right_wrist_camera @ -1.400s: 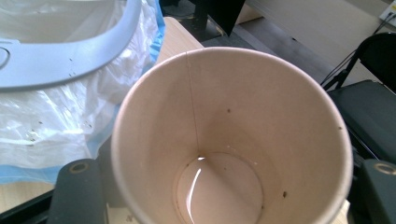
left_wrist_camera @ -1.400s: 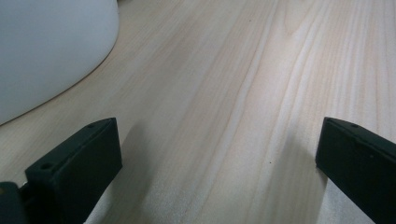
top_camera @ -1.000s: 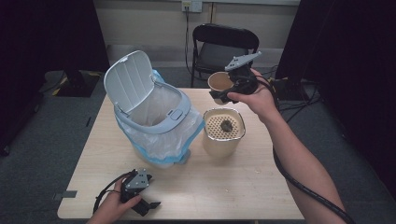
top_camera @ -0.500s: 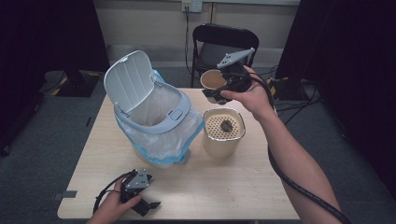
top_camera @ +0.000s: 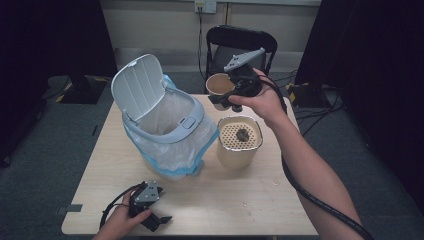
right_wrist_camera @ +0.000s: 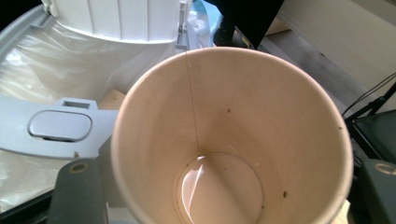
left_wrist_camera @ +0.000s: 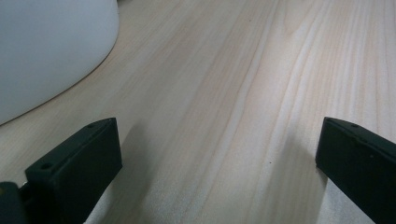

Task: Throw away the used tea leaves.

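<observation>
- The right tool (top_camera: 229, 99) is raised above the far side of the worktop (top_camera: 235, 200), its jaws closed on a paper cup (top_camera: 220, 84).
- In the right gripper view one jaw sits at each side of the cup (right_wrist_camera: 229, 135), pressed to its wall. The cup's mouth faces that camera; it is tilted, with a little pale liquid and a few dark specks at the bottom.
- Beyond the cup, on the side away from the hand, stands a lined bin (top_camera: 165, 125) with its lid (top_camera: 135, 85) swung up.
- Below the right tool stands a cream container (top_camera: 239, 150) with a perforated top and a dark lump (top_camera: 243, 134) on it.
- The left tool (top_camera: 152, 218) rests low on the near edge of the worktop, jaws wide apart and holding nothing.
- In the left gripper view bare wood (left_wrist_camera: 224, 93) lies between its jaws, with the bin's white base (left_wrist_camera: 46, 51) just ahead to one side.
</observation>
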